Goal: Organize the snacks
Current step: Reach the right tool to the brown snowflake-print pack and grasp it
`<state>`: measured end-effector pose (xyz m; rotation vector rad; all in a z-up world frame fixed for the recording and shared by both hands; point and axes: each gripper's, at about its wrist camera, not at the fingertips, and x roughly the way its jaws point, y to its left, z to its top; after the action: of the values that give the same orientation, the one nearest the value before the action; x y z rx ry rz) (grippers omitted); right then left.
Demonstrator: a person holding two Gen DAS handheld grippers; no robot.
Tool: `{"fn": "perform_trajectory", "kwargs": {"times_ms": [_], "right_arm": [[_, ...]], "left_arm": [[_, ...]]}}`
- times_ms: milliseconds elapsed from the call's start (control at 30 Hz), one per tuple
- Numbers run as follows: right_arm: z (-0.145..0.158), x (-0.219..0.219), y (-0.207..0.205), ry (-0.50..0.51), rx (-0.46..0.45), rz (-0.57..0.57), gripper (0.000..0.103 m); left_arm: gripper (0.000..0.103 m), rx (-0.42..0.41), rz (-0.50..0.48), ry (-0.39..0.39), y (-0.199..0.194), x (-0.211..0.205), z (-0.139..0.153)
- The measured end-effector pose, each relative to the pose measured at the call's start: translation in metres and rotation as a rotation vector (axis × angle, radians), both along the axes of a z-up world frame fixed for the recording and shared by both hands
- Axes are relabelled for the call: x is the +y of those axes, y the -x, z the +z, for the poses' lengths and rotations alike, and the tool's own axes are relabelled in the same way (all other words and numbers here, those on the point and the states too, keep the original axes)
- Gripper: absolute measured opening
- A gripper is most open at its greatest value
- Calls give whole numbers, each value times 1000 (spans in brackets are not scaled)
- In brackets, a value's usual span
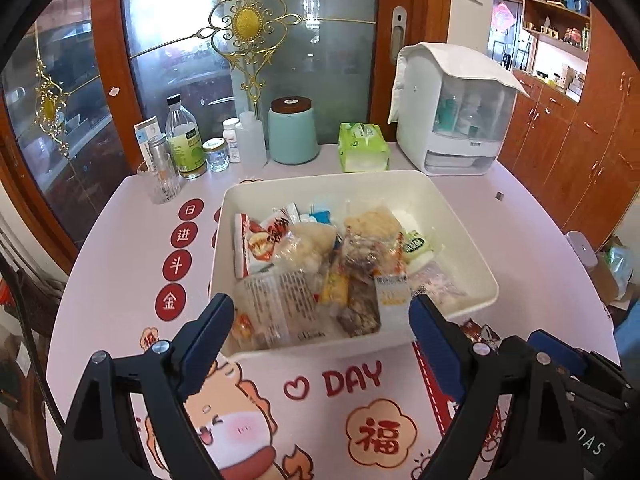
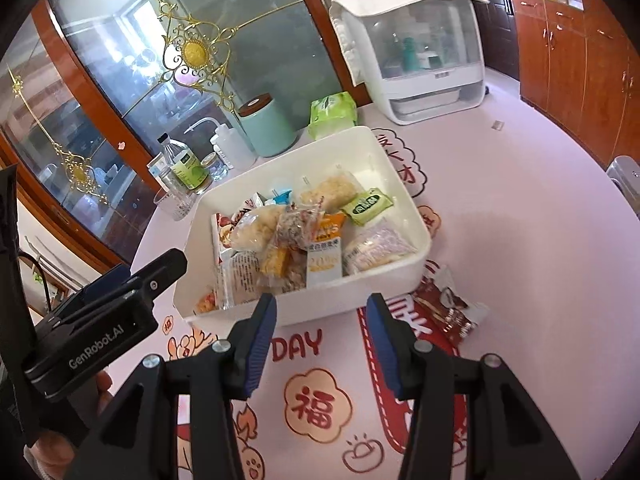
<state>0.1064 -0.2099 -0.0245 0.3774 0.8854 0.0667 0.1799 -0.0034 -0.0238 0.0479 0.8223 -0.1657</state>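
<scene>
One camera sits on the left gripper and looks forward and down between its two fingers, close to the near edge of the white bin on the table. The other sits on the right gripper, a bit more to the right, looking the same way, tilted. Both see the bin, the teal jar, the white cabinet box and the glass door. The right view also catches the left gripper at its left side.
</scene>
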Motion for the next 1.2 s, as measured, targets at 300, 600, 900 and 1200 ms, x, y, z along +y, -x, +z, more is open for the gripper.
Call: {"fn": "perform_trajectory", "kwargs": {"times_ms": [300,600,900,1200], "right_arm": [[-1,-15,29,39,-18,2,48],[-22,-37,40,48,14,15,48],[-55,-67,35,59,68,22,48],[-95,-77,-6,133,117,97,48]], "left_arm": [[90,7,4,-2,25,-14,-15],[90,68,26,2,33,-29,-50],[90,132,55,-2,33,-39,-90],[90,185,115,-13,26,-32,-123]]}}
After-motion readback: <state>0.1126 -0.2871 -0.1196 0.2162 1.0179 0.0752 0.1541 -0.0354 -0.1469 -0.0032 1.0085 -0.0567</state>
